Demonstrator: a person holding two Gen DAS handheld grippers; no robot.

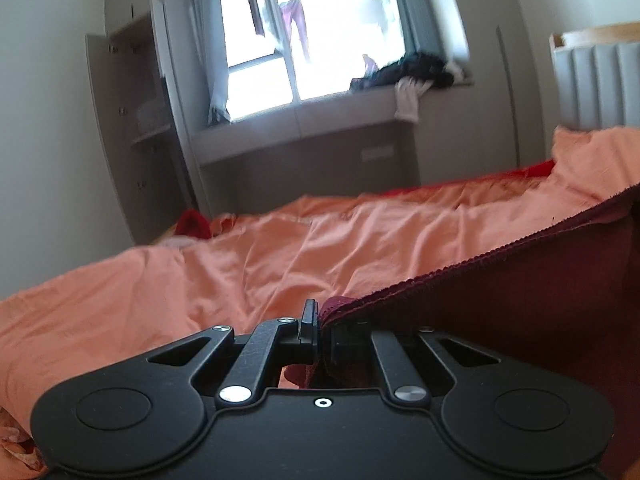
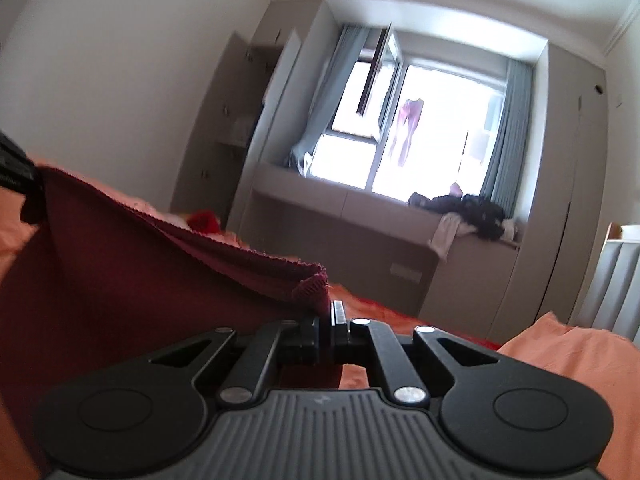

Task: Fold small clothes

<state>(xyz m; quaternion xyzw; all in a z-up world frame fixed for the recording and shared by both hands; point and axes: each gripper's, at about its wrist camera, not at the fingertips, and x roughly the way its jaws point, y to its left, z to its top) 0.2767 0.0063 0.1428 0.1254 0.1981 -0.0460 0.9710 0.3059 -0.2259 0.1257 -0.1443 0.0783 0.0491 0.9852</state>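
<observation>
An orange bedsheet covers the bed, rumpled, with a window seat beyond it under the bright window. Above the sheet hangs a dark red cloth, stretched between both grippers, its hemmed top edge running side to side (that is its long axis), the body drooping below. The left gripper pinches one top corner, jaws closed on the fabric. The right gripper pinches the opposite corner, jaws closed tight on it. A heap of dark clothes lies on the seat.
</observation>
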